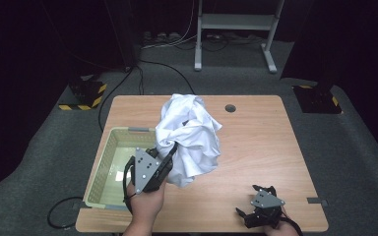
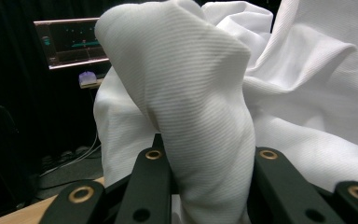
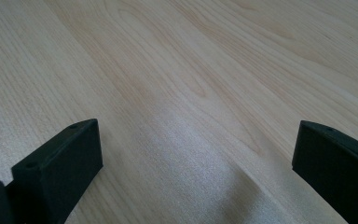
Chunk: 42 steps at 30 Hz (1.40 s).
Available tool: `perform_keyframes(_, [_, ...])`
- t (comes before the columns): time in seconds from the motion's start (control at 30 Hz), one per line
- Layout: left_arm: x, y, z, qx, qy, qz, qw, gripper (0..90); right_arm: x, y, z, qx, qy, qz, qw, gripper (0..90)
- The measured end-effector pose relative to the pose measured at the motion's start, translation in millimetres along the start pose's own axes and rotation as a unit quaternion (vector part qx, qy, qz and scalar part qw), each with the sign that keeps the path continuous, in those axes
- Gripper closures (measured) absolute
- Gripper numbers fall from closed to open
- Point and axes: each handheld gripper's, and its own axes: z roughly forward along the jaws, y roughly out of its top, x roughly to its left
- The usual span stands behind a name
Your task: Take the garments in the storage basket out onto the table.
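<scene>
My left gripper (image 1: 170, 152) is clamped on a fold of the crumpled white ribbed-fabric cloth (image 1: 191, 137); in the left gripper view the fold (image 2: 200, 140) runs down between the two black jaws, which press it from both sides. The cloth is lifted, bunched into a loose heap above the wooden table (image 1: 256, 147), its bulk just right of the pale green slotted plastic basket (image 1: 103, 162) at the table's left edge. Whether the cloth's lower edge touches the tabletop I cannot tell. The hand holding this gripper (image 1: 145, 204) comes in from the bottom, over the basket's near right corner.

My right gripper (image 1: 258, 199) sits low at the near right of the table, well apart from the cloth. Its jaws stand wide apart with nothing between them; the right gripper view looks along bare light wood grain (image 3: 191, 93).

Farther out: a small round dark hole (image 1: 230, 107) near the table's far edge, grey carpet floor (image 1: 359, 147) around, and a white metal stand (image 1: 236, 24) beyond the table.
</scene>
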Motion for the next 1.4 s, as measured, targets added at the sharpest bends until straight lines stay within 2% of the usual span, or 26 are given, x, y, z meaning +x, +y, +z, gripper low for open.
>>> perform_keyframes(0.8, [-30.1,6.1,21.4,-0.008,-0.03,0.002,0.9995,76.6,-0.1,-0.2,-0.3,-0.002,0.001,0.001,1.0,0.9])
perform_keyframes(1.4, [-45.0,-4.7,35.7,0.008,-0.046,-0.003,0.9989,76.6,-0.4,-0.3,-0.5,-0.003,0.002,0.001,1.0,1.0])
